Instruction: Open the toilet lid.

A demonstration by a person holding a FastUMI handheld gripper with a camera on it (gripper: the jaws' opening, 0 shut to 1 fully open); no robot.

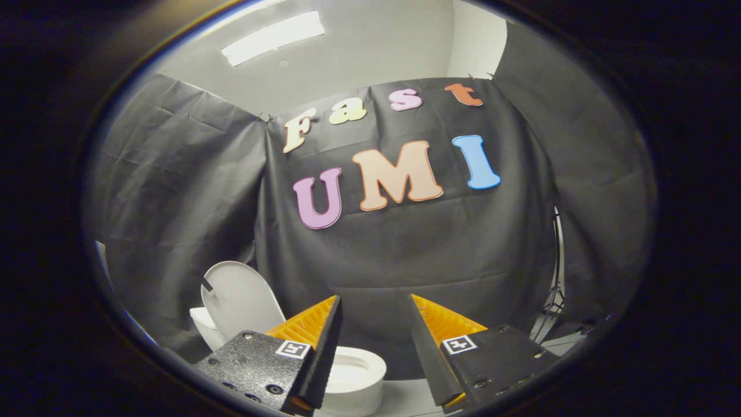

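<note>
Standing wide apart, the jaws of the gripper (375,347) have nothing between them; the gap frames only dark cloth and a slice of pale floor. Neither finger touches anything.

Toilet (353,376): white, low, sitting beyond and below the left finger, which covers part of its near side. The bowl's rounded rim and the inner hollow show just past that finger's inner edge.

Toilet lid (240,301): white, oval, already raised. It stands up from the back of the toilet, leaning a little away from the bowl, its broad face turned this way. It rises above and to the left of the left finger, well clear of it. A small dark mark or tab sits at its upper left edge; too small to tell what it is. Behind the lid's lower part a white block shows, probably the tank (204,327), mostly hidden.

Surroundings: black cloth wall (405,255) hangs behind the toilet and wraps round both sides, creased and pinned at the top. Above it, a pale ceiling with a long bright light (272,37). To the right, beyond the right finger, thin metal legs of a stand (550,313) against the cloth. Floor (405,399) pale, seen beside the bowl's base.
</note>
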